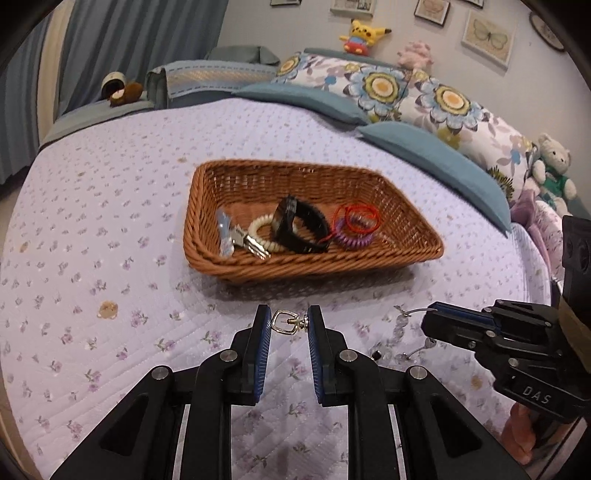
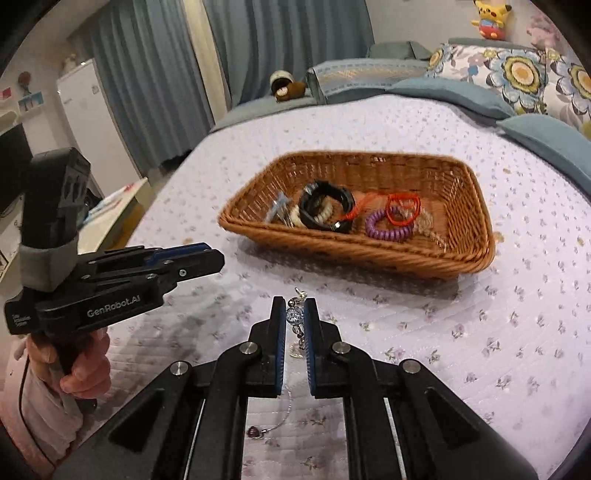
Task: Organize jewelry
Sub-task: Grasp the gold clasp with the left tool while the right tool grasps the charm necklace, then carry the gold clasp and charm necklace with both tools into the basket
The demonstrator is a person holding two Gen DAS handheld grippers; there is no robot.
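A wicker basket (image 1: 406,236) (image 2: 469,206) sits on the lilac bedspread. It holds a black bracelet (image 1: 306,221) (image 2: 325,206), a cream bead bracelet (image 1: 258,230), a purple coil band (image 1: 351,238) (image 2: 388,227), a red cord loop (image 1: 364,218) (image 2: 402,208) and keys (image 1: 247,242). My left gripper (image 1: 287,323) has a silver clasp (image 1: 284,322) between its fingertips, touching both pads. My right gripper (image 2: 294,317) (image 1: 432,314) is shut on a crystal bead chain (image 2: 294,316) (image 1: 400,325) lying on the bed; a purple pendant (image 2: 254,431) trails below.
Teal cushions (image 1: 436,155) and floral pillows (image 1: 424,92) lie behind the basket. Plush toys (image 1: 364,35) sit at the headboard, a teddy (image 1: 554,162) at right. A white fridge (image 2: 88,122) and curtains (image 2: 280,40) stand beyond the bed's left edge.
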